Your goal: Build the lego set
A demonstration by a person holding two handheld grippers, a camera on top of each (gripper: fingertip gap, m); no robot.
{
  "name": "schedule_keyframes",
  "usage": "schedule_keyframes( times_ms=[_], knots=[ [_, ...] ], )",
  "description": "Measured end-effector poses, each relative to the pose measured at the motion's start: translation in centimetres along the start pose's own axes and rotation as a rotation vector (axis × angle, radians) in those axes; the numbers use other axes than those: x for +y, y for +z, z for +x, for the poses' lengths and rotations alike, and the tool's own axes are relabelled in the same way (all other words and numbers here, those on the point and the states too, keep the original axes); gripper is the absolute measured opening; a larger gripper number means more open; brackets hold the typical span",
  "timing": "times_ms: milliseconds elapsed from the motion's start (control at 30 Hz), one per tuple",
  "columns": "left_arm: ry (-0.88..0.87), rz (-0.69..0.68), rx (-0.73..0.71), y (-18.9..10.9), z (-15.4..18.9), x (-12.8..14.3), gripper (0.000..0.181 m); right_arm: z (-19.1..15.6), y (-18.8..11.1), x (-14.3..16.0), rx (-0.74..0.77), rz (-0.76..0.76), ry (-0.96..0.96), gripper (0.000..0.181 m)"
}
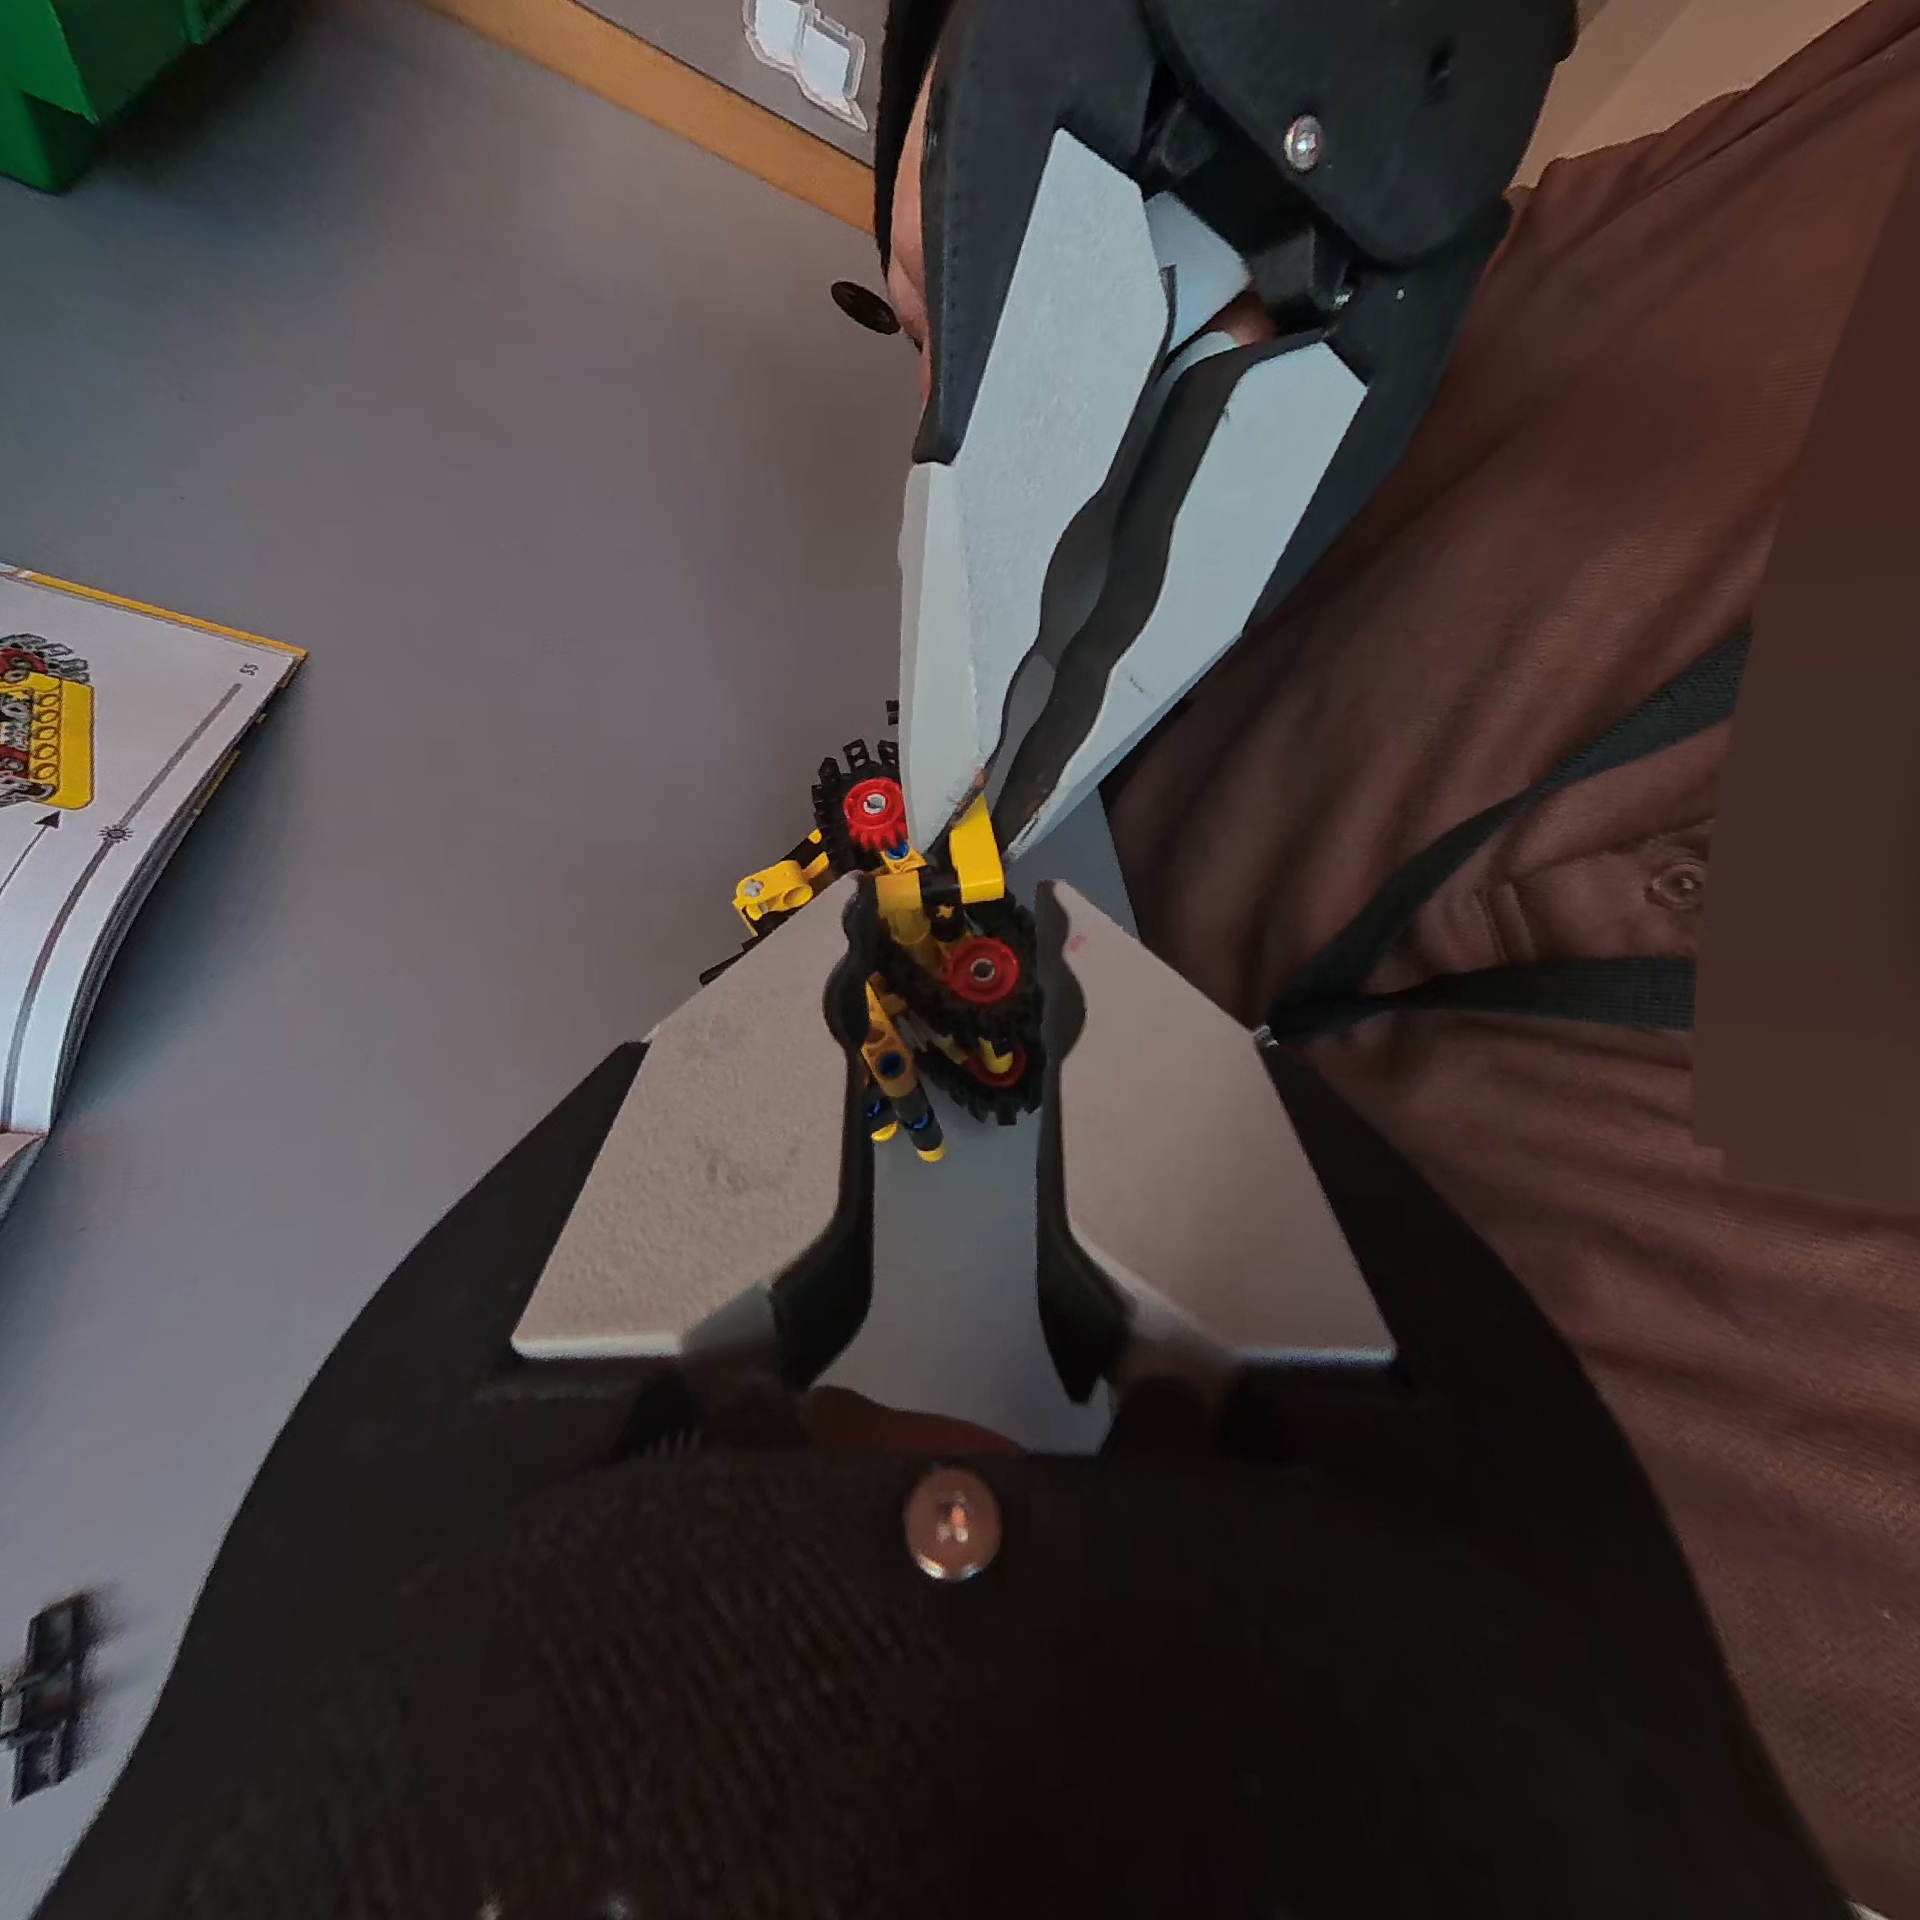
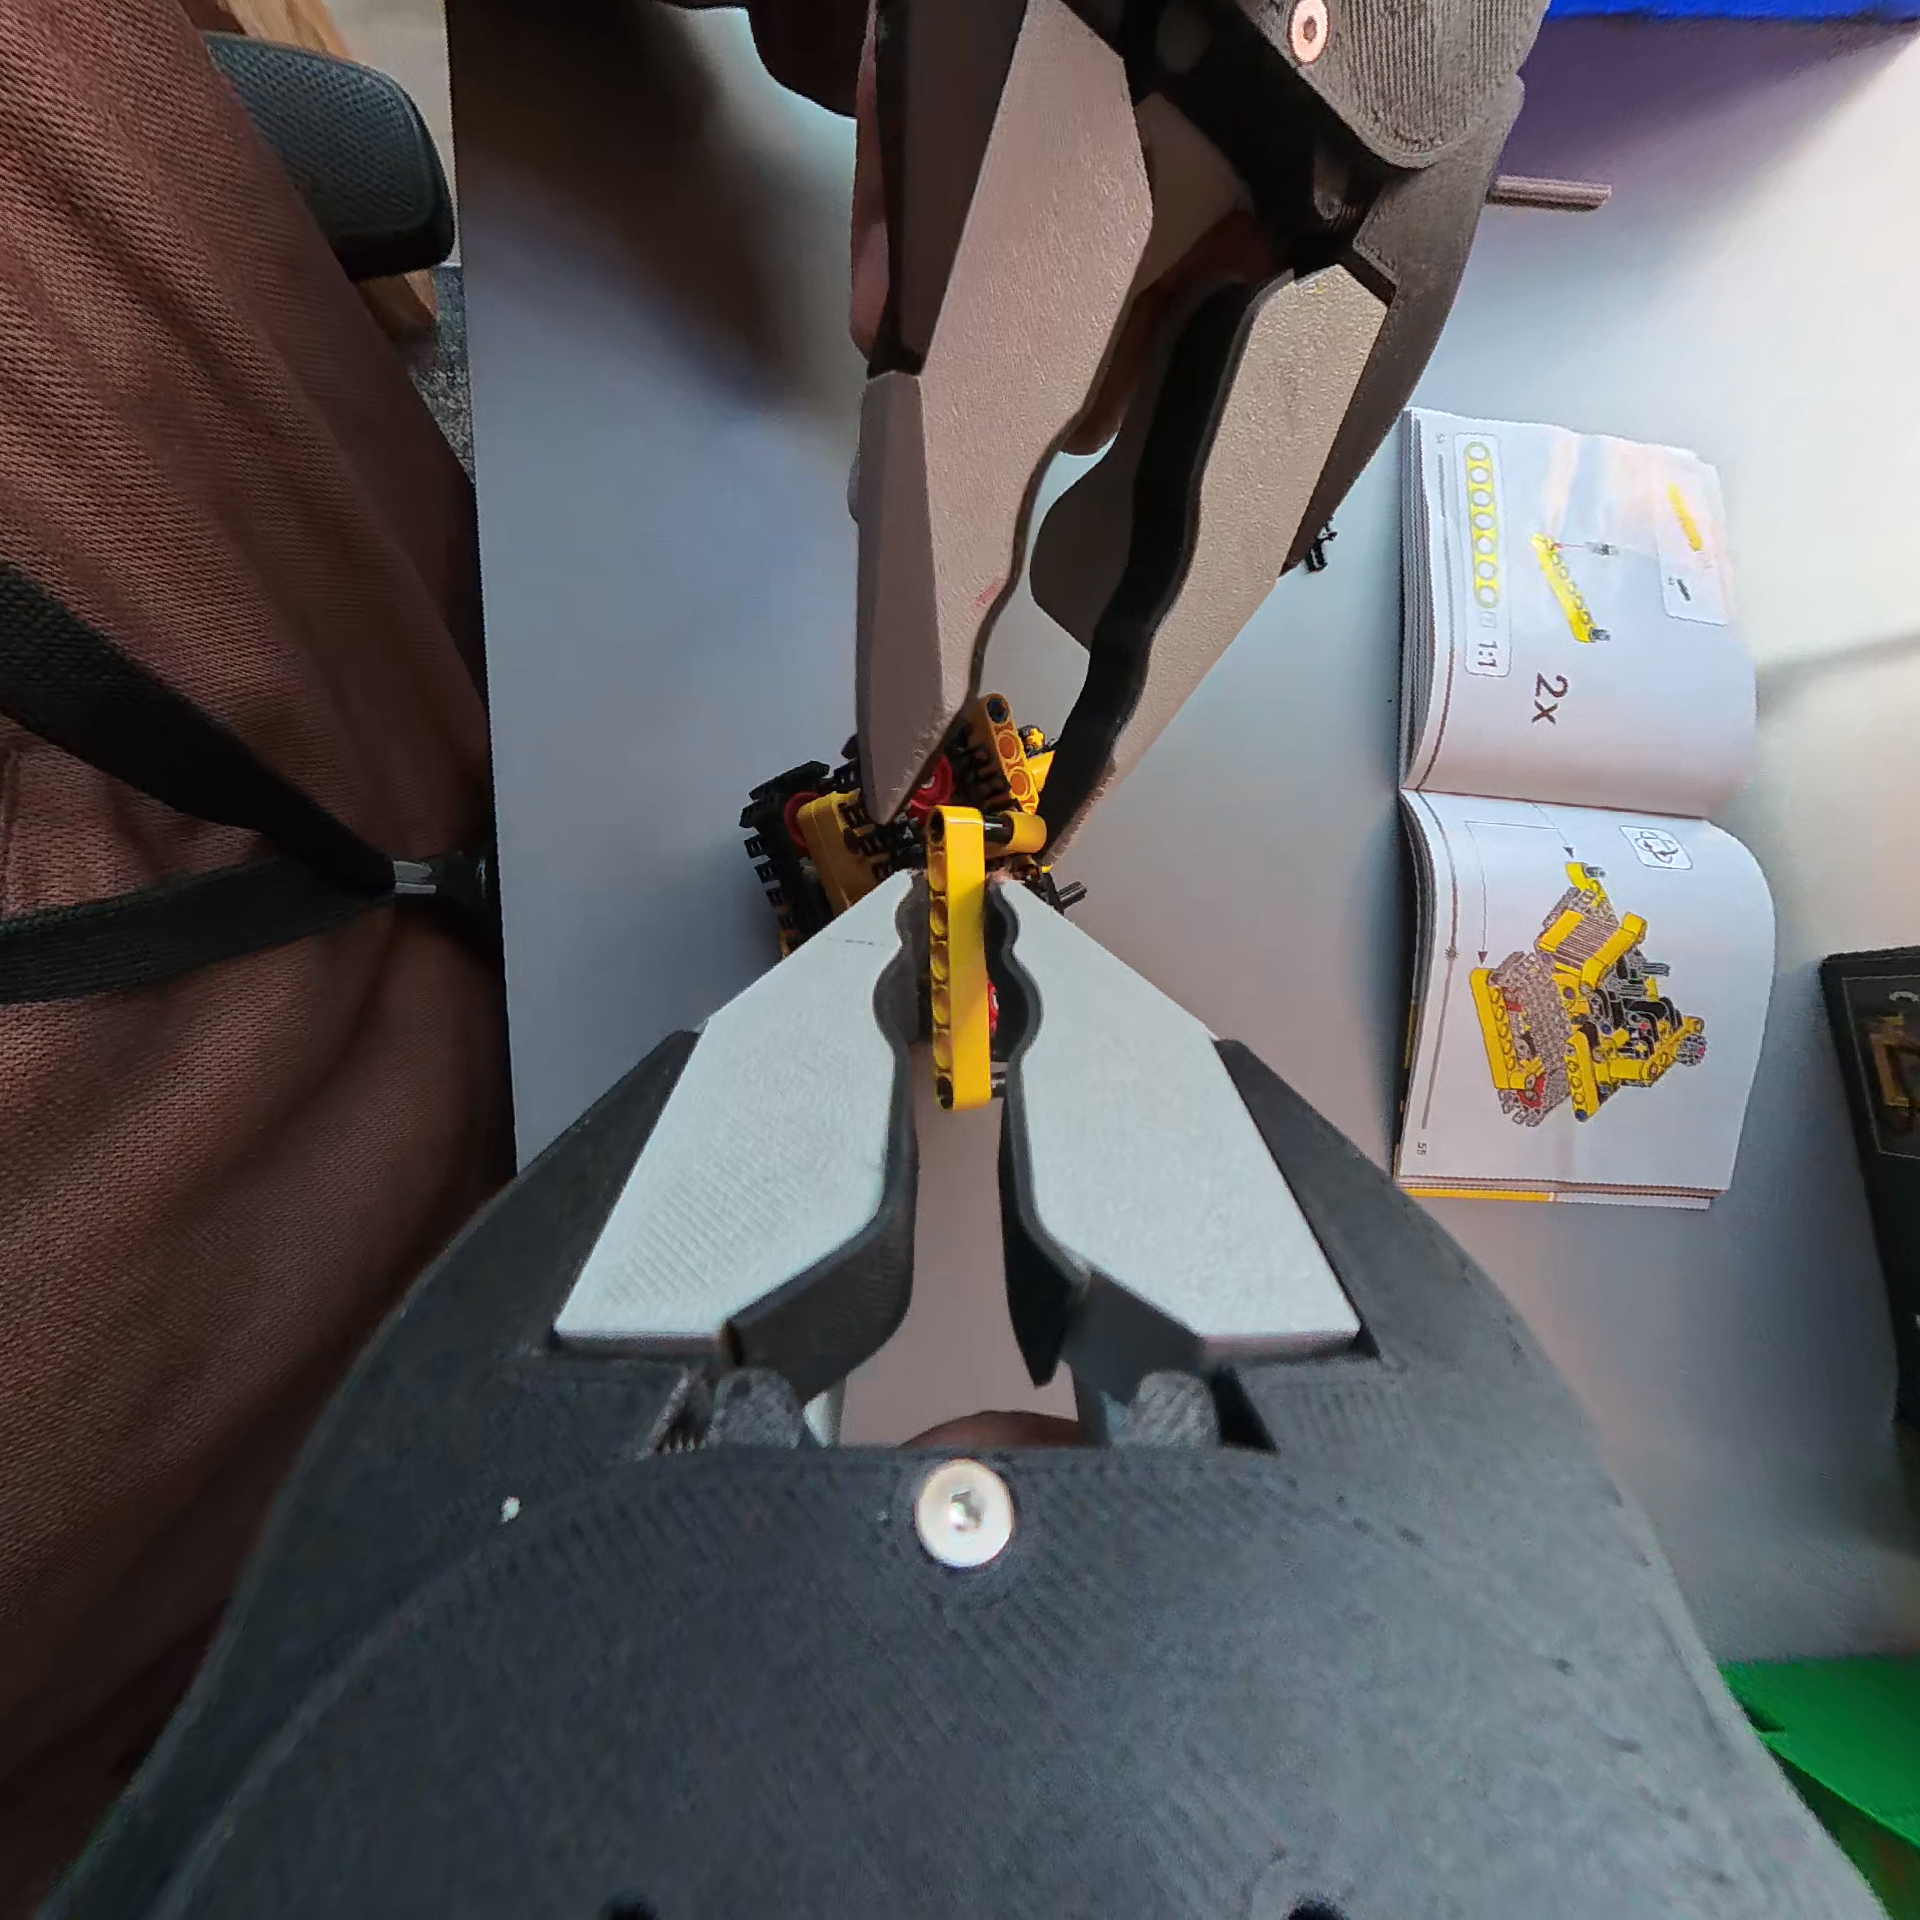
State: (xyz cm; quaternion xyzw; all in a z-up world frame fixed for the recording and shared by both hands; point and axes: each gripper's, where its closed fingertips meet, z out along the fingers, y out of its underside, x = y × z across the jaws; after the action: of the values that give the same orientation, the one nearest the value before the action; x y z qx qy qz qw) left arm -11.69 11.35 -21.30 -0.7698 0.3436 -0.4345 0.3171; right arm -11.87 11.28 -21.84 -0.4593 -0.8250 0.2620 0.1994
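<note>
Yellow beam (image 2: 958, 966) is clamped lengthwise in the right claw (image 2: 956, 894), its far end touching the model (image 1: 935, 966) gripped by the left claw (image 1: 940, 935).

Grey table (image 2: 665, 520), brown shirt (image 1: 1558, 727) with black strap (image 2: 156, 727), green box (image 1: 62, 94), chair armrest (image 2: 343, 145).

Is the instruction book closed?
No, the instruction book lies open on the grey table, showing two pages with pictures of yellow parts and a yellow model.
</note>
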Motion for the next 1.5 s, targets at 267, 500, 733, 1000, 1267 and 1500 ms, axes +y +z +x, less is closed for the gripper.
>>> schedule_keyframes(
  times_ms=[267,500,733,1000,1267,1500],
  knots=[
    [0.0,-0.009,-0.064,0.16,-0.15,-0.08,0.025,0.03,-0.07,0.17,-0.028,-0.053,-0.005,0.007],
    [0.001,-0.009,-0.084,0.32,-0.23,-0.16,0.025,-0.03,-0.23,0.27,-0.104,-0.072,0.082,0.007],
    [0.003,-0.003,-0.121,0.38,-0.31,-0.21,0.025,-0.02,-0.18,0.31,-0.12,-0.109,0.073,0.007],
    [0.014,-0.001,-0.156,0.42,-0.18,-0.23,0.024,-0.21,-0.25,0.3,-0.128,-0.136,0.06,0.007],
    [0.009,0.023,-0.189,0.51,-0.42,-0.49,0.021,-0.14,-0.31,0.49,-0.12,-0.148,0.052,0.007],
    [0.03,0.014,-0.206,0.6,-0.21,-0.55,0.021,-0.34,-0.49,0.58,-0.113,-0.189,0.062,0.007]
  ],
)
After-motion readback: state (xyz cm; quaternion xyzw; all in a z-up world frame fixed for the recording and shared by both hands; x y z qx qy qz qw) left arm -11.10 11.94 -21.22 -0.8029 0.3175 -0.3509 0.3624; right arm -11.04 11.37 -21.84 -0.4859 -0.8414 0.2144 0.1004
